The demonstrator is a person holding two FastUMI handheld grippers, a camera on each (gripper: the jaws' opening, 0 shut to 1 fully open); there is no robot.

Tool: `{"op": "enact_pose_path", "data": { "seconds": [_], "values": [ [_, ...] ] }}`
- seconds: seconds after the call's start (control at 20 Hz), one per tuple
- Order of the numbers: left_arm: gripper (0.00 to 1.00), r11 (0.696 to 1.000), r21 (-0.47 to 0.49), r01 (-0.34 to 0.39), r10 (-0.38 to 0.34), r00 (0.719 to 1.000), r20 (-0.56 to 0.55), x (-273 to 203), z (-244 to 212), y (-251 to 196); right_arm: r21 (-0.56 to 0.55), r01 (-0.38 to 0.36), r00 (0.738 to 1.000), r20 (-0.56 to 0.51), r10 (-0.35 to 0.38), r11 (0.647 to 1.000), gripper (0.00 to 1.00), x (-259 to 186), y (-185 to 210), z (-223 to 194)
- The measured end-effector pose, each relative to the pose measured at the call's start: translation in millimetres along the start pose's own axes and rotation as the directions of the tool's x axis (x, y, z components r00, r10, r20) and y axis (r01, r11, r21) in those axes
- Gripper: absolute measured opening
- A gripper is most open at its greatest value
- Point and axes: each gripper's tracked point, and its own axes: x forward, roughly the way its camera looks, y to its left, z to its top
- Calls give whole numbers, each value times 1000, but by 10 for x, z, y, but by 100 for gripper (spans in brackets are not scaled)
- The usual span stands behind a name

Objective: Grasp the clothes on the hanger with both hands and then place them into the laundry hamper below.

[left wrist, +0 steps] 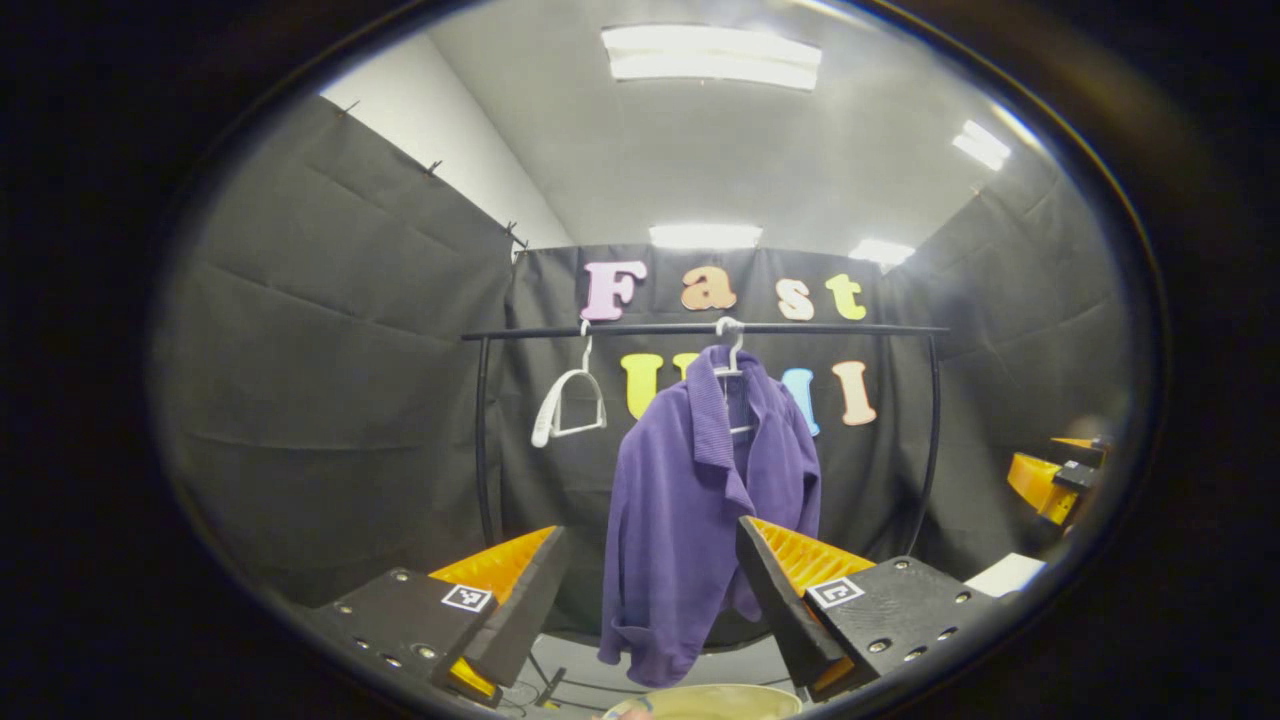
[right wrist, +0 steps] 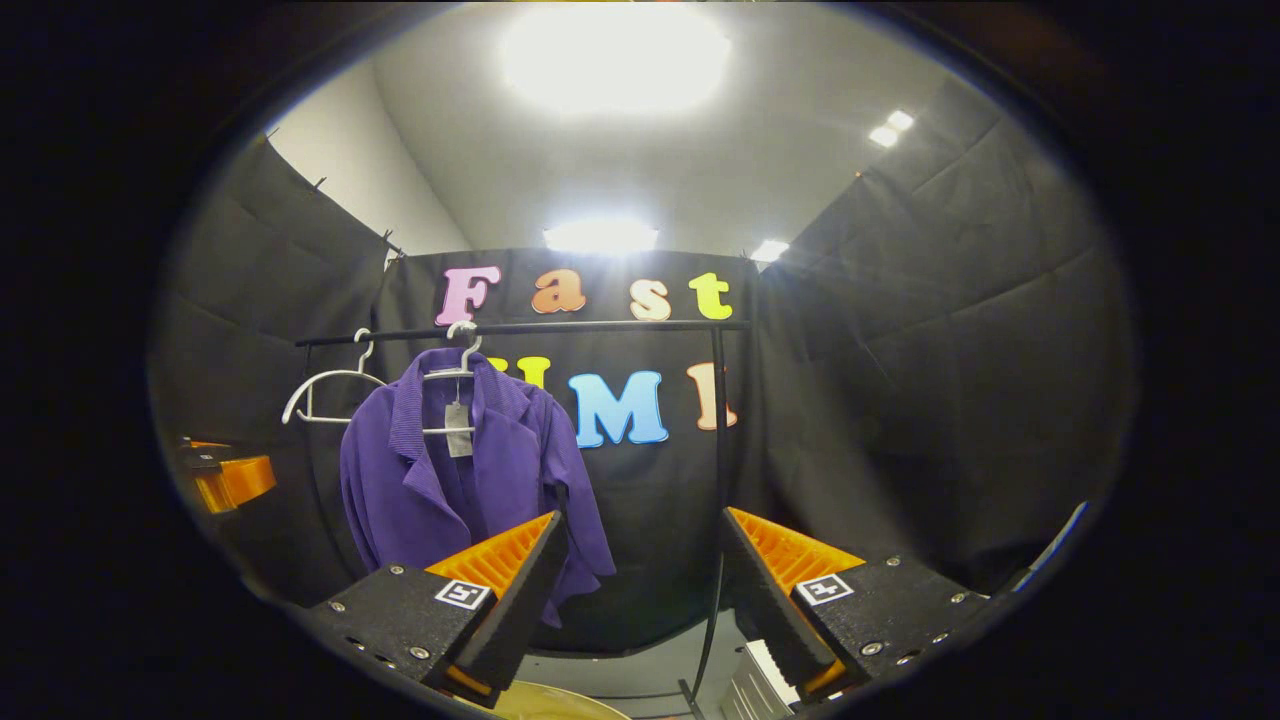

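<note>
- Left gripper (left wrist: 650, 590): fingers spread wide, holding nothing.
- Right gripper (right wrist: 640, 585): fingers spread wide, holding nothing.
- Purple jacket (left wrist: 690, 500) hangs on a white hanger (left wrist: 733, 352) ahead of the left gripper, untouched; ahead-left of the right gripper.
- Hamper rim (left wrist: 715, 700) just below the left fingers.

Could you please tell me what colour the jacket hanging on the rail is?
Purple; the jacket shows best in the left gripper view.

Left gripper (left wrist: 652, 590): black blocks, silver screws, square markers, ribbed orange fingers (left wrist: 497, 565). Right gripper (right wrist: 640, 580) wears the same colours.
</note>
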Motion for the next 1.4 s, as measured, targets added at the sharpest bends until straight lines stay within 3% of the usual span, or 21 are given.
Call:
{"op": "enact_pose_path", "data": {
  "seconds": [0.3,0.45,0.6,0.65,0.7,0.9,1.0,1.05,1.35,1.4],
  "values": [
    [97,1000,1,8,-8,1000,11,84,85,112,-3,14,1000,16,-14,1000,95,51,110,45],
    [100,999,-8,33,-33,999,16,131,111,141,-7,21,999,30,-20,1000,95,37,202,102],
    [97,997,-36,68,-68,998,16,219,123,122,-21,17,999,47,-16,1000,95,85,326,184],
    [89,996,-50,78,-77,997,18,244,121,110,-26,14,998,57,-13,1000,95,119,365,230],
    [100,994,-64,86,-86,996,12,274,113,81,-28,8,998,65,-6,1000,92,148,403,266],
    [100,990,-92,103,-102,995,13,428,142,-82,-34,-25,994,102,29,999,95,336,525,416],
    [89,992,-94,88,-88,996,7,559,144,-135,-27,-56,993,105,58,998,95,451,613,415],
    [100,992,-97,83,-83,997,4,615,136,-185,-17,-70,992,103,71,997,95,518,640,406],
    [97,992,-110,64,-65,998,-10,1068,110,-532,28,-187,979,91,184,982,95,1007,834,362],
    [100,991,-118,57,-60,998,-18,1163,93,-584,31,-202,976,88,199,979,95,1102,853,356]
  ]
}}
